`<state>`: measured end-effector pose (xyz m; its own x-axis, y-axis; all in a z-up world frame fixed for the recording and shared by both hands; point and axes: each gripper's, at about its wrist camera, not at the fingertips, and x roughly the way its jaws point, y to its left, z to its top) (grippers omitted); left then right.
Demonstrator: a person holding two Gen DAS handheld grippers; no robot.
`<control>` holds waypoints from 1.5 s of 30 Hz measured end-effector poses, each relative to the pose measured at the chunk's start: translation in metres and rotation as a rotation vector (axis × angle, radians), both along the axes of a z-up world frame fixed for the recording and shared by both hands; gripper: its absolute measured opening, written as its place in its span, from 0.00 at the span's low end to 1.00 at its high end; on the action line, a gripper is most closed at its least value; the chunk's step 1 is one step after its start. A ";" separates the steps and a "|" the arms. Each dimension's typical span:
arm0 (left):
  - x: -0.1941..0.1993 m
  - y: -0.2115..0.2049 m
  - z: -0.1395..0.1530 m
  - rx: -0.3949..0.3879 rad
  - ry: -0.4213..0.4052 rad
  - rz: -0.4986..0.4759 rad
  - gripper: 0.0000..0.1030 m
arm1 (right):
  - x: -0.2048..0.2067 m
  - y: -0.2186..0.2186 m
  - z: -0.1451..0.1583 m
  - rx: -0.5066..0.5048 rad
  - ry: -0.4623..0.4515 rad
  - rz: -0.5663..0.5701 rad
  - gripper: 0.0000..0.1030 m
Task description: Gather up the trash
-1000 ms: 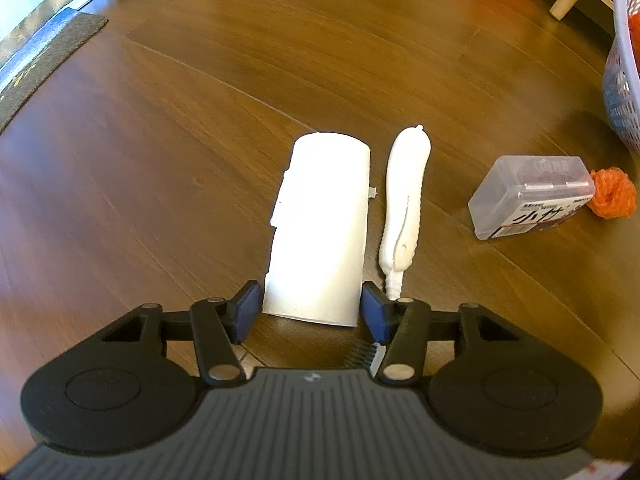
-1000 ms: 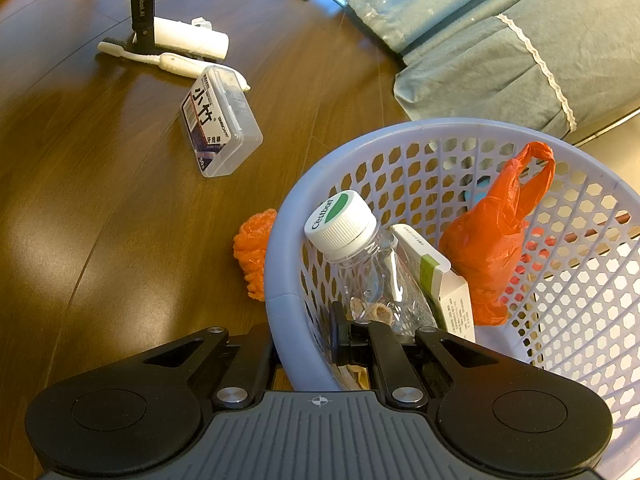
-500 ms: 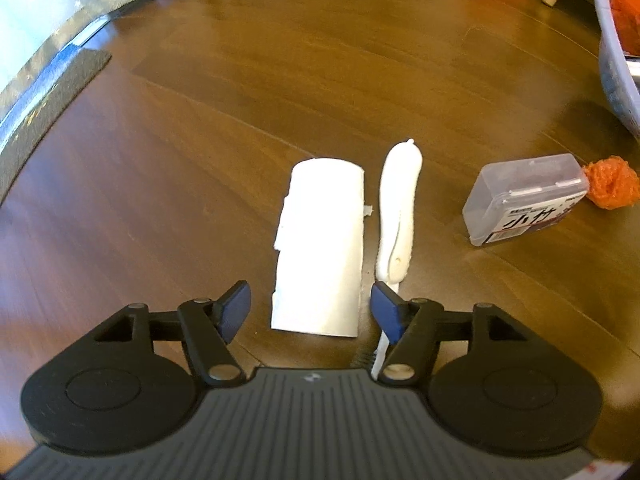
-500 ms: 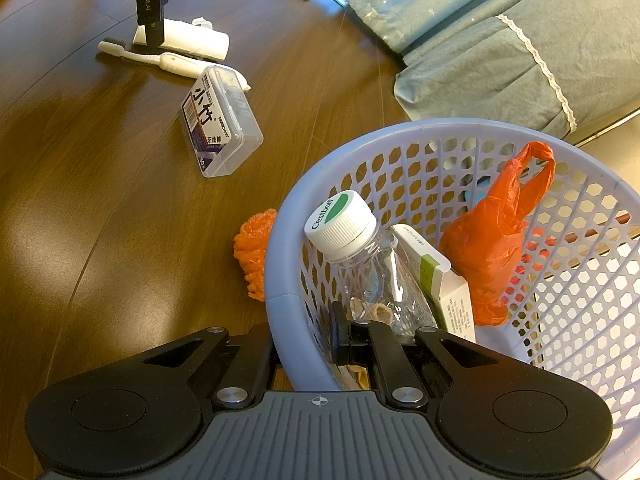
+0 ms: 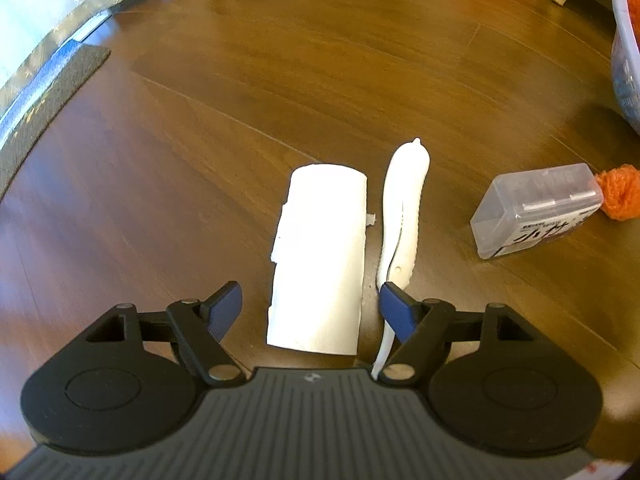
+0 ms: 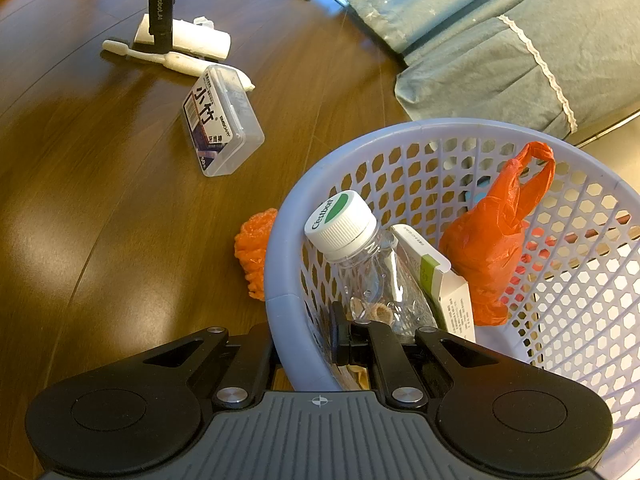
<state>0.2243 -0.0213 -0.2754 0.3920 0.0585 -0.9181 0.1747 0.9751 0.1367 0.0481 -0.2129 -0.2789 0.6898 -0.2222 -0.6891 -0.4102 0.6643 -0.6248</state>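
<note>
The white paper roll [image 5: 320,264] lies on the wood floor [image 5: 200,120], between the left gripper's [image 5: 312,306] just-widened, empty jaws. Next: lower, close. The right gripper [image 6: 308,340] apparently pinches the basket [image 6: 280,280] rim.

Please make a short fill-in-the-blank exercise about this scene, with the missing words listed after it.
1. The white paper roll lies on the floor beside a white ____.
2. The right gripper is shut on the rim of the ____.
3. The bottle inside the basket has a white and ____ cap.
4. No pad of the left gripper touches the roll, so this gripper is ____.

Missing words: toothbrush; basket; green; open
</note>
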 end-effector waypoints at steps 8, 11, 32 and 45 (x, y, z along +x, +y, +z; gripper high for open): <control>0.002 -0.002 0.000 0.004 -0.005 -0.012 0.70 | 0.000 0.000 0.000 -0.002 0.002 0.002 0.05; 0.002 -0.003 0.000 0.005 -0.006 -0.016 0.70 | -0.001 -0.001 0.000 -0.003 0.002 0.002 0.05; -0.002 0.033 -0.005 -0.178 -0.021 0.074 0.49 | -0.001 0.000 -0.001 -0.009 0.006 0.007 0.05; -0.006 0.029 -0.008 -0.146 0.034 0.015 0.45 | 0.000 0.000 0.000 -0.011 0.007 0.007 0.05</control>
